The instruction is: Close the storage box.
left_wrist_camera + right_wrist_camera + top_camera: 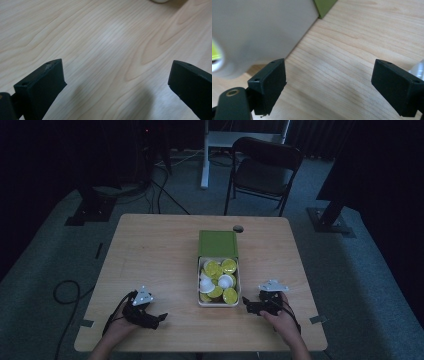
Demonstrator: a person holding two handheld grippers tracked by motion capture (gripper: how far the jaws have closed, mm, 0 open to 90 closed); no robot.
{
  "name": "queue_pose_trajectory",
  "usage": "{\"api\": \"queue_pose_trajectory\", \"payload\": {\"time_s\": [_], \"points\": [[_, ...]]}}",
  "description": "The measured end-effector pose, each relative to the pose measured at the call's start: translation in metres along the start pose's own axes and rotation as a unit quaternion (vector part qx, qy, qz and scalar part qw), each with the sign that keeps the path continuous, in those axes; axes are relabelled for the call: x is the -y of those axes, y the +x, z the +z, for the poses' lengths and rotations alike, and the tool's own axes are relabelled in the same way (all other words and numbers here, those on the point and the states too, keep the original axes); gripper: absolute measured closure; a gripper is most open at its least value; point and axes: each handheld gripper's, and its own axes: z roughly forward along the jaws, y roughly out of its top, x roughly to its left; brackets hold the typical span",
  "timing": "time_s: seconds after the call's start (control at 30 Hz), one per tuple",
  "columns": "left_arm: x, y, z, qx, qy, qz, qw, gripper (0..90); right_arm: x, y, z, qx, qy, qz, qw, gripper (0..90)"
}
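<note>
A white box [200, 301] with a green lid [217, 243] folded back sits in the middle of the wooden table [155, 250]. It holds several yellow-green and white round capsules [219, 279]. My left gripper [159, 317] rests near the front left edge, open, with bare wood between its jaws [116, 75]. My right gripper [246, 303] lies just right of the box's front corner, open and empty [329, 80]. In the right gripper view the box's pale side wall [262, 30] is close at the left, with a green corner [324, 6] beyond it.
A small dark round hole [238, 228] marks the table's far edge behind the box. A black folding chair [262, 170] and stand bases stand on the grey carpet beyond the table. Cables trail on the floor at left.
</note>
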Motion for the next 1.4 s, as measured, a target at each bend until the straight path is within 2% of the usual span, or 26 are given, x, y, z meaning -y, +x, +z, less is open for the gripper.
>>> {"api": "queue_pose_trajectory", "payload": {"time_s": [0.1, 0.3, 0.4, 0.53, 0.67, 0.77, 0.93, 1.17, 1.2, 1.4], "points": [[-0.008, -0.004, 0.001, 0.004, -0.002, 0.011, 0.9999, 0.7, 0.000, -0.001, -0.009, -0.004, -0.004, -0.003, 1.0000, 12.1], [-0.024, -0.013, 0.002, 0.014, -0.015, 0.026, 0.9994, 0.7, 0.000, -0.005, -0.025, -0.029, -0.013, -0.004, 0.9995, 12.1], [-0.032, -0.018, 0.002, 0.019, -0.016, 0.037, 0.9990, 0.7, -0.001, -0.004, -0.031, -0.036, -0.026, -0.003, 0.9990, 12.1], [-0.039, -0.024, 0.003, 0.019, -0.020, 0.050, 0.9984, 0.7, -0.003, -0.003, -0.035, -0.058, -0.052, -0.003, 0.9970, 12.2], [-0.046, -0.027, 0.006, 0.019, -0.026, 0.059, 0.9977, 0.7, -0.007, 0.001, -0.037, -0.067, -0.061, -0.006, 0.9959, 12.1], [-0.050, -0.026, 0.007, 0.023, -0.043, 0.049, 0.9976, 0.7, -0.010, 0.003, -0.037, -0.078, -0.066, -0.004, 0.9947, 12.1], [-0.057, -0.026, 0.007, 0.026, -0.072, 0.039, 0.9963, 0.7, -0.012, 0.006, -0.035, -0.077, -0.067, -0.013, 0.9947, 12.1], [-0.065, -0.029, 0.009, 0.022, -0.097, 0.048, 0.9939, 0.7, -0.015, 0.006, -0.033, -0.084, -0.080, -0.003, 0.9933, 12.1], [-0.068, -0.031, 0.012, 0.020, -0.107, 0.054, 0.9926, 0.7, -0.016, 0.006, -0.032, -0.087, -0.082, -0.004, 0.9928, 12.2], [-0.074, -0.035, 0.019, 0.040, -0.122, 0.059, 0.9899, 0.7, -0.020, 0.008, -0.030, -0.100, -0.089, -0.008, 0.9910, 12.1]]}}
